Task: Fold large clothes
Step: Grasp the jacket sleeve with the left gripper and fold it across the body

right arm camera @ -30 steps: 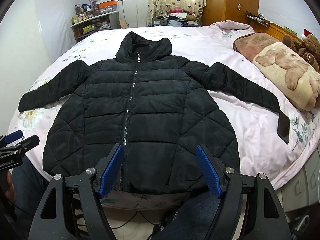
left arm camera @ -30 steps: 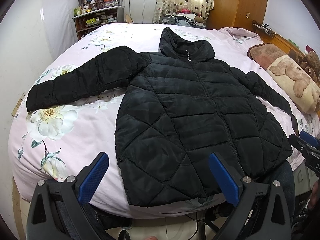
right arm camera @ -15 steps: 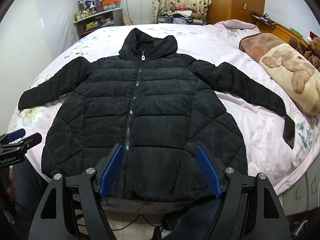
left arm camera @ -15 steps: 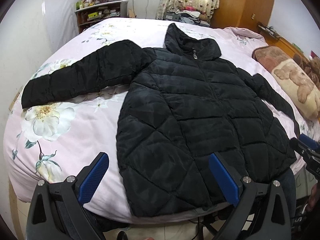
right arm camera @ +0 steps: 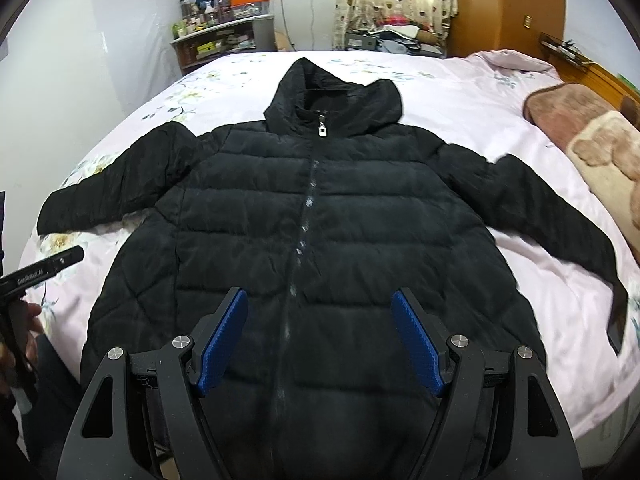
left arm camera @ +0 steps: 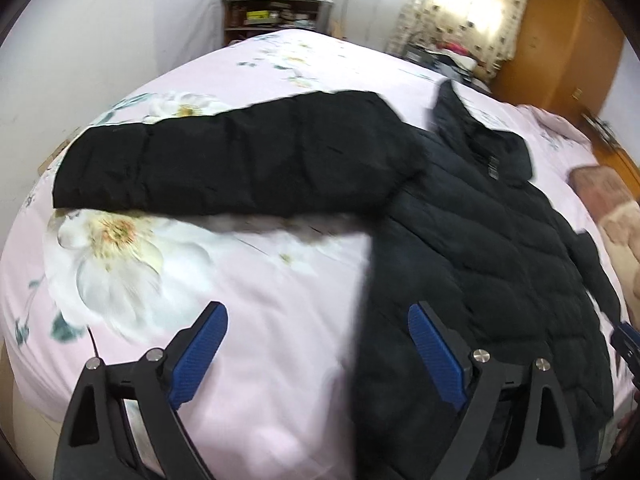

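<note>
Left wrist view, blurred: the left gripper point(left arm camera: 318, 340) hangs over the pink flowered bed point(left arm camera: 256, 280), its blue pads point(left arm camera: 198, 354) spread wide with nothing between them; the jaws have just been closing a little but remain well apart. The left pad sits over bare sheet, the right pad over the near left edge of the black jacket point(left arm camera: 480, 248). The jacket's left-hand sleeve point(left arm camera: 224, 168) stretches toward 10 o'clock, lying flat above a large white flower print point(left arm camera: 116, 248). A shelf point(left arm camera: 276, 12) stands against the far wall at 12 o'clock. Right wrist view: the jacket point(right arm camera: 320, 220) lies face up and spread flat on the bed point(right arm camera: 500, 112), zipped, hood point(right arm camera: 336, 96) toward 12 o'clock, one sleeve point(right arm camera: 116, 184) out to 9 o'clock and the other sleeve point(right arm camera: 560, 216) out to 3 o'clock. The right gripper point(right arm camera: 320, 338) hovers over the lower front of the jacket at 6 o'clock, pads point(right arm camera: 418, 344) parted and empty, straddling the zip point(right arm camera: 304, 216). The left gripper's tip point(right arm camera: 48, 266) shows at 9 o'clock, held in a hand point(right arm camera: 28, 332). A brown blanket point(right arm camera: 588, 136) lies on the bed at 2 o'clock.
</note>
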### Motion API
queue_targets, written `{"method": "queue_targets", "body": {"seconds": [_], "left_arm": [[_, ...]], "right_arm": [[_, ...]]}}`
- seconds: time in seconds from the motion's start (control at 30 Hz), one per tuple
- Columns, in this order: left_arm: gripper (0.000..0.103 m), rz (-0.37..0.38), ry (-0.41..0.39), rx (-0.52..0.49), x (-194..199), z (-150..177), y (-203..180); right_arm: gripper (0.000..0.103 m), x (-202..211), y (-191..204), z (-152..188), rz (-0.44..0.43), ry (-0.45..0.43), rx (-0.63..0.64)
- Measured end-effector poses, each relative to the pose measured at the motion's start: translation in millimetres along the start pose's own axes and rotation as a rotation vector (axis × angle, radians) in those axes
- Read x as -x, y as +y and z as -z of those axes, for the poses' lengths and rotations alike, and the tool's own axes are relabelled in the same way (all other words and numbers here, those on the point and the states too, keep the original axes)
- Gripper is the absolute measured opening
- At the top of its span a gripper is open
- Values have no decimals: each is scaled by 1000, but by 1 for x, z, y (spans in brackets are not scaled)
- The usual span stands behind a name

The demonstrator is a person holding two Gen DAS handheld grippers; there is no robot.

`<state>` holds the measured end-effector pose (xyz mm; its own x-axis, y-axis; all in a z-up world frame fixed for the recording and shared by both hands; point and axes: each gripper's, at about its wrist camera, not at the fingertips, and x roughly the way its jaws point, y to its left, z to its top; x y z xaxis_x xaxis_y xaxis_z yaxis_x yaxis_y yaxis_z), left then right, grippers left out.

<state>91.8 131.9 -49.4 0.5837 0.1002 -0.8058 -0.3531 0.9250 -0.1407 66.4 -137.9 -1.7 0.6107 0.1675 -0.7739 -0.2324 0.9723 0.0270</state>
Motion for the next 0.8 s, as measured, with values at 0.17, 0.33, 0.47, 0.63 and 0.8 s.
{"method": "queue_targets", "body": {"seconds": [0.17, 0.33, 0.47, 0.63, 0.8], "left_arm": [[93, -17, -2, 122, -32, -24, 47], [93, -79, -19, 275, -61, -39, 106], [92, -75, -43, 369, -75, -43, 134], [92, -66, -101, 414, -80, -49, 145], [84, -131, -146, 364, -86, -59, 149]], "right_arm": [[75, -28, 7, -20, -15, 6, 16], [75, -60, 18, -38, -17, 16, 58], [75, -81, 24, -47, -23, 30, 74], [75, -102, 29, -52, -15, 58, 96], [74, -115, 24, -54, 4, 82, 98]]}}
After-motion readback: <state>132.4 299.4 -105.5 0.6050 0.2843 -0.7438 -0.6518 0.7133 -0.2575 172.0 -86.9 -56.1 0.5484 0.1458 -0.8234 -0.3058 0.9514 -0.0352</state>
